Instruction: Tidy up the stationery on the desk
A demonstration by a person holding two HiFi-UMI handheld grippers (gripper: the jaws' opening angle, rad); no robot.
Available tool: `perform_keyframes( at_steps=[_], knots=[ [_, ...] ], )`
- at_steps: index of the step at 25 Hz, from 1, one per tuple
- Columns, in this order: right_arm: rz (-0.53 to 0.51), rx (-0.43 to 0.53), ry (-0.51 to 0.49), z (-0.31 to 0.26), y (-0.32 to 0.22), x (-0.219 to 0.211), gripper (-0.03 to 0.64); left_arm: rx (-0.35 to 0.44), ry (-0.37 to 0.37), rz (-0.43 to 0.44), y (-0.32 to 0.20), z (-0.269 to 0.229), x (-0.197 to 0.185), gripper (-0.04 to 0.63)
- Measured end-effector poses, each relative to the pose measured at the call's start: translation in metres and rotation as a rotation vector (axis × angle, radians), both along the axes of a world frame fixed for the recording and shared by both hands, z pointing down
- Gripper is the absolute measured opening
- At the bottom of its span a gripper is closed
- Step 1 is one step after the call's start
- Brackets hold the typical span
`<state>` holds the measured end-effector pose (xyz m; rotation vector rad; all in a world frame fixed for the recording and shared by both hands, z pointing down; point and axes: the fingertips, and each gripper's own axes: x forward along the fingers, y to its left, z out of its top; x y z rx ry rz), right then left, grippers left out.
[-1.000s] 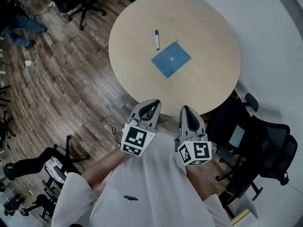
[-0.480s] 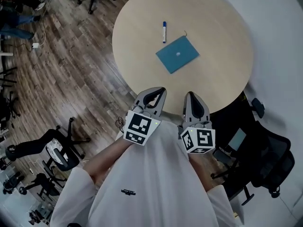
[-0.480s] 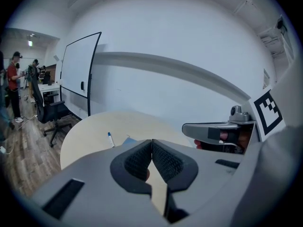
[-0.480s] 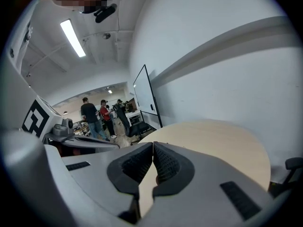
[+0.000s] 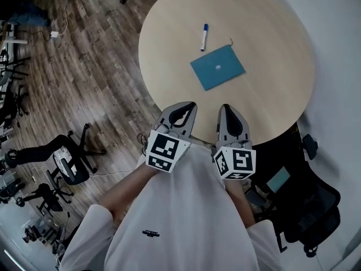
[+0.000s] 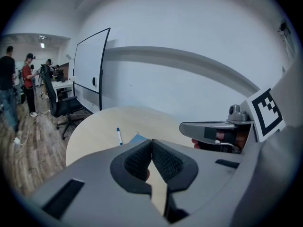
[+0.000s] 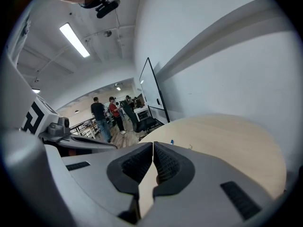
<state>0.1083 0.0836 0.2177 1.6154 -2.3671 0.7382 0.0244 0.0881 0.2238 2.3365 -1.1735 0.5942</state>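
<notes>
In the head view, you hold the left gripper (image 5: 183, 107) and the right gripper (image 5: 227, 109) side by side, close in front of your body. Their tips point toward the near edge of the round table (image 5: 265, 33). On the table lie a pen (image 5: 203, 36) with a blue cap and a blue flat item (image 5: 218, 66) (a notebook or a thin case, I cannot tell which). The two lie near each other, with the pen on the far left side of the blue item, and both are well apart from your grippers. A thin cord or hook shows at the far corner of the blue item. A black office chair (image 5: 67, 162) stands on the wooden floor (image 5: 96, 83) at the left.

In the left gripper view, the two ribbed pads are pressed together and nothing is between them. Beyond the jaws you see the pen and a corner of the blue item on the table. The right gripper is at the right side of this picture. A whiteboard (image 6: 90, 67) and some people (image 6: 9, 89) stand far behind.

In the right gripper view, the pads also meet tightly with nothing between them. The table top spreads ahead, and the pen is only a small blue spot just past the jaws.
</notes>
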Motion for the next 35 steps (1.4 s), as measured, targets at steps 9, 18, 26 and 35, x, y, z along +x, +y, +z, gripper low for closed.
perform_keyframes(
  at_steps=[9, 18, 26, 35],
  knots=[
    [-0.015, -0.068, 0.017, 0.051, -0.030, -0.016, 0.034, -0.018, -0.010, -0.076, -0.035, 0.037, -0.030, 0.020],
    [0.058, -0.157, 0.026, 0.111, -0.057, -0.007, 0.035, -0.088, -0.025, -0.015, -0.071, 0.103, -0.029, 0.020],
    [0.089, -0.247, -0.060, 0.154, -0.076, 0.000, 0.170, -0.128, -0.103, 0.065, -0.093, 0.146, -0.012, 0.020],
    [0.192, -0.318, -0.057, 0.208, -0.094, 0.012, 0.170, -0.164, -0.106, 0.127, -0.124, 0.190, 0.004, 0.021]
  ],
)
